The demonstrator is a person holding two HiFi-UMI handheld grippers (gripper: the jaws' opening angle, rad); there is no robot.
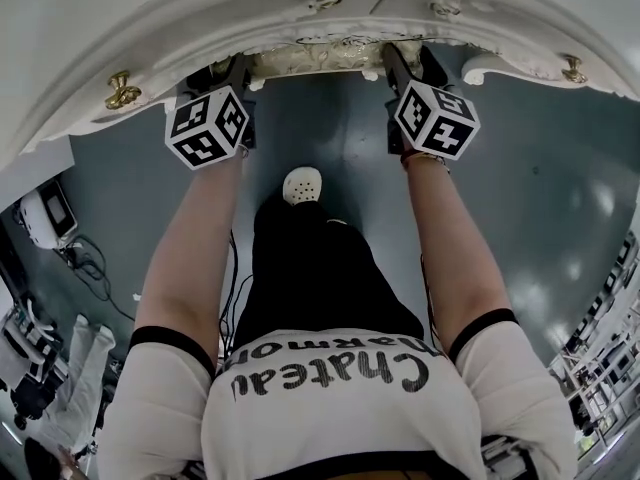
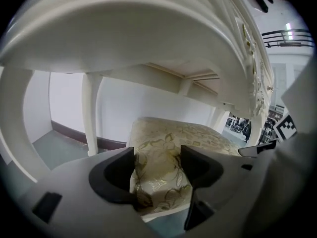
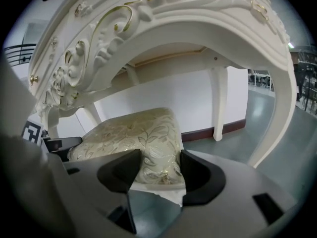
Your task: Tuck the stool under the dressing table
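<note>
The stool [image 2: 173,138] has a cream cushion with a gold leaf pattern and sits under the white carved dressing table [image 2: 124,29]. My left gripper [image 2: 157,170] holds the cushion's near left corner between its jaws, the pads against the fabric. My right gripper [image 3: 159,170] grips the near right corner of the stool [image 3: 133,133] the same way. In the head view only the stool's carved front rim [image 1: 320,58] shows below the table's [image 1: 300,8] edge, with the left gripper [image 1: 225,70] and right gripper [image 1: 398,63] reaching under it.
White table legs [image 2: 91,113] [image 3: 219,103] stand on either side of the stool, with a white wall and dark skirting [image 2: 74,133] behind. Gold drawer knobs [image 1: 122,90] [image 1: 573,69] jut from the table front. My white shoe [image 1: 302,184] is on the grey floor; cables and equipment [image 1: 45,218] lie left.
</note>
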